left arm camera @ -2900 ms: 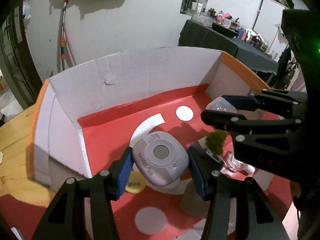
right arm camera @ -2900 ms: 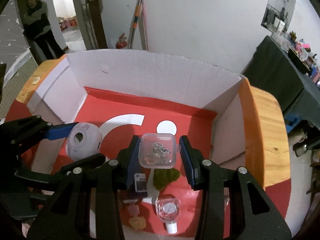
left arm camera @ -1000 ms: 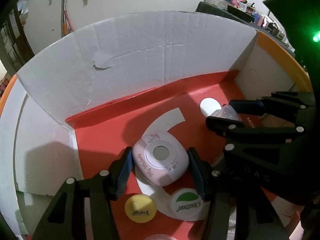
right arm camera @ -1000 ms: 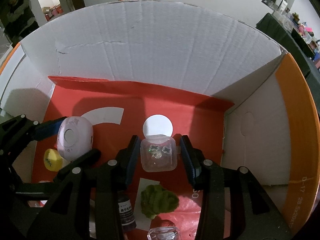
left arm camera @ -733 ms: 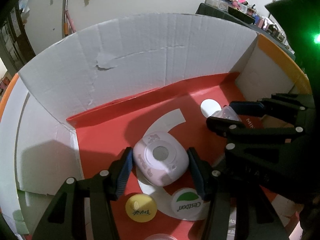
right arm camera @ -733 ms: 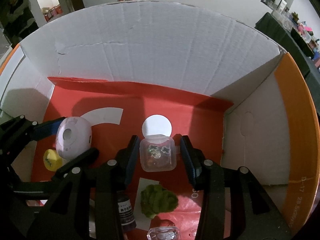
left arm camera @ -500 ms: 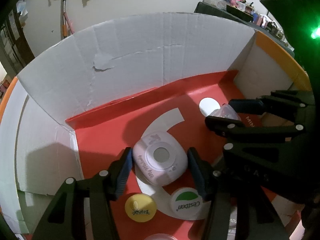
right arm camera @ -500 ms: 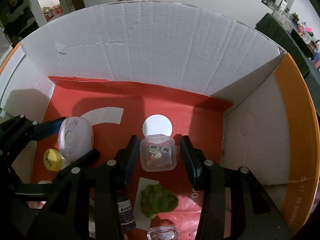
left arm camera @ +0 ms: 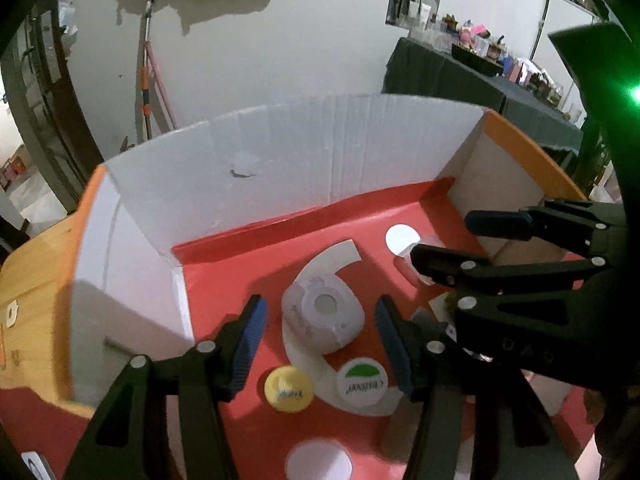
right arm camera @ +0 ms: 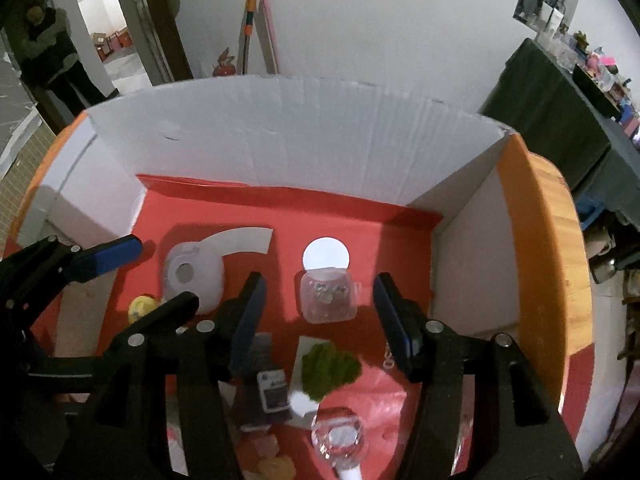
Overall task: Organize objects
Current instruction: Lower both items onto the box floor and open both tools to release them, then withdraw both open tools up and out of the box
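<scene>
Both tongs stand spread apart with nothing between their blue pads. Left gripper [left arm camera: 318, 336] hovers over the red floor of a white-walled cardboard box [left arm camera: 304, 152]; right gripper [right arm camera: 316, 312] hovers over the same box, its black frame filling the left view from 2 to 4 o'clock.

On the floor, a pale pink round device [left arm camera: 323, 317] lies between the left fingers, touching neither, on a curved white mark. In the right view it sits at 9 o'clock from the clear case [right arm camera: 329, 297].

That small clear lidded case, with shiny bits inside, lies between the right fingers, touching neither, just below a white dot printed on the floor.

Green moss clump [right arm camera: 330, 369] sits at 6 o'clock from the case, on a white card. Dark labelled bottle [right arm camera: 273, 390] lies just left of the moss.

White-and-green lid [left arm camera: 362, 384] and yellow lid [left arm camera: 289, 389] lie side by side at 6 o'clock from the device.
</scene>
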Demonstrator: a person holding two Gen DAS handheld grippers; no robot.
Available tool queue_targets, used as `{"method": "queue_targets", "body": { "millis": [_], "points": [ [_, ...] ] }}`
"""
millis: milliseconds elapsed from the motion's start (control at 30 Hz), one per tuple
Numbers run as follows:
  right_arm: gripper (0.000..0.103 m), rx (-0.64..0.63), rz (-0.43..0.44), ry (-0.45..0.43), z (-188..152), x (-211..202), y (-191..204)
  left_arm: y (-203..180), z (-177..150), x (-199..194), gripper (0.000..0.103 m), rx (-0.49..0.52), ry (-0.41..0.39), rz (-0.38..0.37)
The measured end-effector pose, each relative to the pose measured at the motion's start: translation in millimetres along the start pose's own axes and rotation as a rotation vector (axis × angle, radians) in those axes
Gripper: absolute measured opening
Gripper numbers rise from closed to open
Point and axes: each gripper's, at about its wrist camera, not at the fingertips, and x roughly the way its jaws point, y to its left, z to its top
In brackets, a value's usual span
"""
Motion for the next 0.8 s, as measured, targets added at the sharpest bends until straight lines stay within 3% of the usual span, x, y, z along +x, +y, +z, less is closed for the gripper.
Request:
{"method": "queue_targets", "body": {
  "millis": [100, 200, 400, 533, 800],
  "points": [
    [0.055, 0.007, 0.001, -0.018, 0, -5, 0, 4, -5, -13, 0.068, -0.007, -0.025, -0.010],
    [0.062, 0.010, -0.001, -0.036, -6, 0, -5, 7, -11, -26, 0.073, -0.017, -0.048, -0.012],
    [0.063, 0.002, -0.006, -0.091, -22, -21, -3, 0, -23, -50, 0.077, -0.029, -0.116, -0.005],
    [0.072, -0.002, -0.016, -0.140, -40, -41, 8, -4, -35, -69, 0.084, -0.028, -0.176, 0.003],
    [0.073, 0.044, 0.027, -0.216, -59, -62, 0, -11, -63, -101, 0.090, -0.026, -0.275, 0.010]
  ]
}}
